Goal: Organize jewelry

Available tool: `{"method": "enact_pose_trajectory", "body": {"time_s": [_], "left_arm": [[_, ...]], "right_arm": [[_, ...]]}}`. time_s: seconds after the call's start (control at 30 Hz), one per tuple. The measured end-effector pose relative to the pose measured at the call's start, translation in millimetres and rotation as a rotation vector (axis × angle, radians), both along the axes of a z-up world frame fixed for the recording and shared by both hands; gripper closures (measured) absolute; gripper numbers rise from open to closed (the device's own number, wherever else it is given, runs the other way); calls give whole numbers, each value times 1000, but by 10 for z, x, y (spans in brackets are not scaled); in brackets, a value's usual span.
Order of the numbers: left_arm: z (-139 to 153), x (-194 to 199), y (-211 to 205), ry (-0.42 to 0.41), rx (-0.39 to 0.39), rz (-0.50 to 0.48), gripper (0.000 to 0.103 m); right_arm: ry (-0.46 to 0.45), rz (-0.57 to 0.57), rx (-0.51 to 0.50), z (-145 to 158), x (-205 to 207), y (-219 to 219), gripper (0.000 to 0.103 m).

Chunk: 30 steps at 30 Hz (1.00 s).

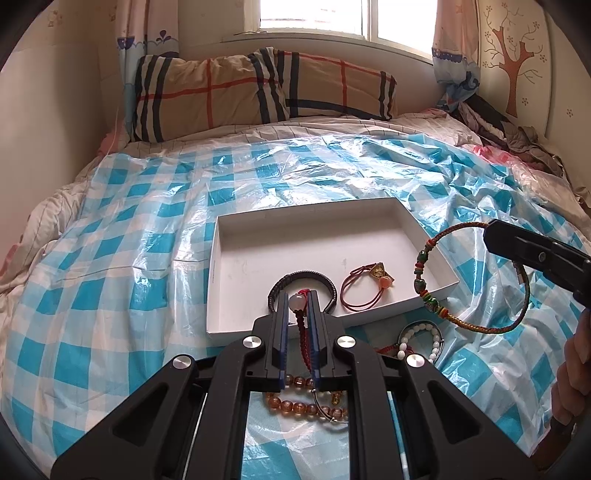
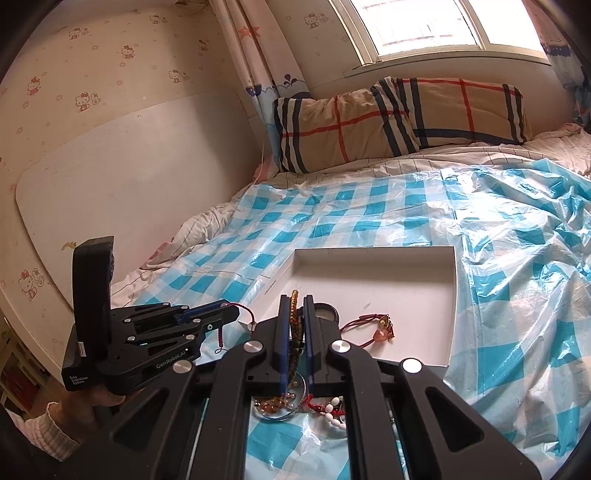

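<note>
The right gripper (image 2: pixel 295 301) is clamped on a braided bracelet (image 2: pixel 294 317) just in front of the white box (image 2: pixel 452 295), which holds a red hair tie (image 2: pixel 364 330). Left of the box, the left gripper (image 2: pixel 231 314) pinches a red cord (image 2: pixel 248 314).

1 white box (image 1: pixel 221 258), 2 bracelets inside, 2 hand-held grippers, 1 pillow (image 1: pixel 258 88)

Home bedroom. Bed (image 1: pixel 110 229) under a blue-and-white checked plastic sheet (image 1: pixel 122 273), plaid pillow (image 1: pixel 258 88) at the far end below a bright window (image 1: pixel 314 16). Printed curtains (image 1: pixel 448 62) on both sides. Cartoon-cat wallpaper (image 2: pixel 85 99) on the left wall, tree decal (image 1: pixel 515 62) on the right.
</note>
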State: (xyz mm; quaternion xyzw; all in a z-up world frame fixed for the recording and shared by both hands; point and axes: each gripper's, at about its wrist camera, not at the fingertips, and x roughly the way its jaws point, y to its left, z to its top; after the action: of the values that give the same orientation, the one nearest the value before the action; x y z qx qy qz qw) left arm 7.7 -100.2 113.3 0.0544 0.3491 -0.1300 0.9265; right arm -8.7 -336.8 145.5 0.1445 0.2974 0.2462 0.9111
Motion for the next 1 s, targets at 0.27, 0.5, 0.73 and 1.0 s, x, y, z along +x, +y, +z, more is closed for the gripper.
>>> {"method": "enact_pose_trajectory", "body": {"time_s": [0.27,0.5,0.73,1.0], "left_arm": [[28,74,-45,-17,-4,1,94],[21,104,-65,-22,-4,3,94],[21,181,-84,-28,-6,6,94],[21,259,-103,-32,-7,7,94]], "right_arm": [[-13,0,2,2,74,0,95],[-22,3,2,11,180,29,95],[-29,5,4,3,220,51,95],[-28,3,4,-14,295,75,95]]}}
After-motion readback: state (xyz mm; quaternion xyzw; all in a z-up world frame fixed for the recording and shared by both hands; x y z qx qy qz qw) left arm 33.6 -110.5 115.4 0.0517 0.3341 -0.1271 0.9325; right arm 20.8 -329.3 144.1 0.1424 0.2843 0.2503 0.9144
